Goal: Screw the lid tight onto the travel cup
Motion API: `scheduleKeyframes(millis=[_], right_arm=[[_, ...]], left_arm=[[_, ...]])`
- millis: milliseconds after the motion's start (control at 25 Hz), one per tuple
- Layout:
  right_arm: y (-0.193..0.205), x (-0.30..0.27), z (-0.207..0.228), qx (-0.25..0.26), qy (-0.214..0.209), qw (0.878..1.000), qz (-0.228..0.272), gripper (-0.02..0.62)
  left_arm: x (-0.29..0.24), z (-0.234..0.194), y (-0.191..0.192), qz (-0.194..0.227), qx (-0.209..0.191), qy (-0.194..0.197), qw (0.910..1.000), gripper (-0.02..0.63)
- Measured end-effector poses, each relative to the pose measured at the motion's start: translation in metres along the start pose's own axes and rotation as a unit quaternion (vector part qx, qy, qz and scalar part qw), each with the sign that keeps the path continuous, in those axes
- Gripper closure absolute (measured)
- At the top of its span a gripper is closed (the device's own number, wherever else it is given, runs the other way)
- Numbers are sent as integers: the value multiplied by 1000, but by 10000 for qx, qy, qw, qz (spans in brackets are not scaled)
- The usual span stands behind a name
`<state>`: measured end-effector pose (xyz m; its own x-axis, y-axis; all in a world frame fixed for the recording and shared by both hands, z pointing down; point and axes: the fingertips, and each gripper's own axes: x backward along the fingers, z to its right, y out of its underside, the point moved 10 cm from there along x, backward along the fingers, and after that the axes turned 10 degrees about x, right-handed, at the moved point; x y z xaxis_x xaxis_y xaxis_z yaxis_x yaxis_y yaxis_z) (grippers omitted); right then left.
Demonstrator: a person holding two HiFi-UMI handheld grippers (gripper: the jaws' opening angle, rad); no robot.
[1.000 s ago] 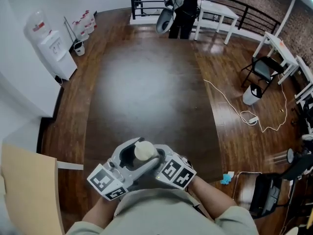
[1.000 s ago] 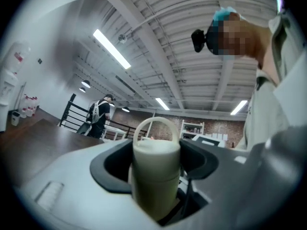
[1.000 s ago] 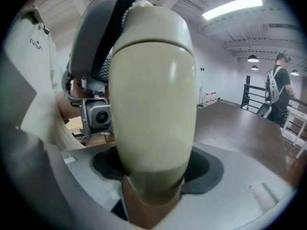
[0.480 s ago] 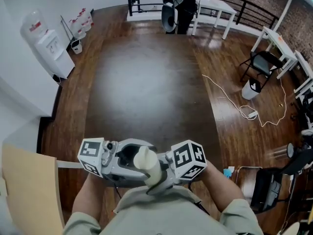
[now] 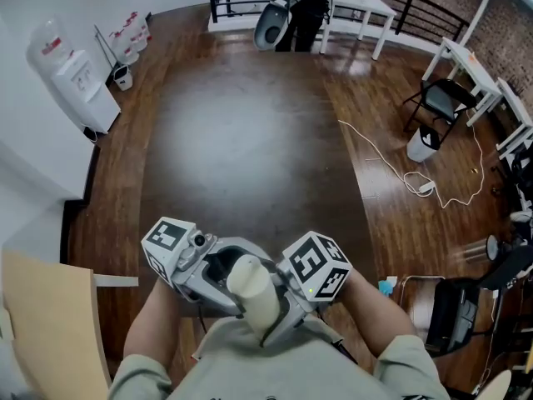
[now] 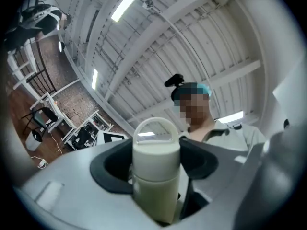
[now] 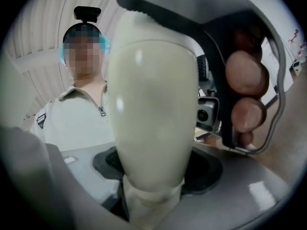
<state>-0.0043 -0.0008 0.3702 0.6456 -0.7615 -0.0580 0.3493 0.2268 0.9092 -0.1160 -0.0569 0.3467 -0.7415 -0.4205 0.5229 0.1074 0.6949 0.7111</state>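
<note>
Over wood floor, left gripper, right gripper wide-clamped on travel cup

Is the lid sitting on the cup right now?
Yes, the left gripper view shows the lid seated squarely on top of the cup.

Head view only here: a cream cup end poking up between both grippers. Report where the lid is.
Observer: In the left gripper view the lid sits on the travel cup, with a loop handle on top.
Operator: Give me the left fingers.
Observer: The left gripper has its dark fingers pressed on both sides, where lid meets body.
Operator: Now the right gripper.
Observer: The right gripper is shut on the travel cup too; its own view shows the cream body between its fingers.
</note>
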Motion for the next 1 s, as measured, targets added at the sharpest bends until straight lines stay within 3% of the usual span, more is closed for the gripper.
scheduleKeyframes(millis=[120,240,320,400,560,720,840,920,1000], right_arm=[[2,5,2,42,389,9992,-69,293],[5,14,8,111,1208,9925,-178,293],[7,21,15,138,1895,9813,-305,293],[7,26,22,165,2577,9652,-417,293],[8,36,32,260,3841,9213,-553,293],[11,44,39,261,5009,8615,-791,293],[15,46,44,153,5604,8213,-1057,293],[18,43,46,89,5800,8057,-1199,293],[21,39,48,62,5867,7989,-1327,293]], left_arm=[[5,0,-2,122,-256,-465,9985,292],[14,4,-1,294,-559,-1188,9909,244],[19,9,2,413,-791,-1702,9814,244],[23,15,4,564,-1086,-2306,9653,244],[23,24,11,890,-1671,-3532,9162,244],[14,30,21,1019,-2148,-4551,8581,247],[8,31,27,978,-2410,-5178,8150,253],[6,28,30,954,-2509,-5498,7910,261],[6,25,33,975,-2537,-5709,7747,267]])
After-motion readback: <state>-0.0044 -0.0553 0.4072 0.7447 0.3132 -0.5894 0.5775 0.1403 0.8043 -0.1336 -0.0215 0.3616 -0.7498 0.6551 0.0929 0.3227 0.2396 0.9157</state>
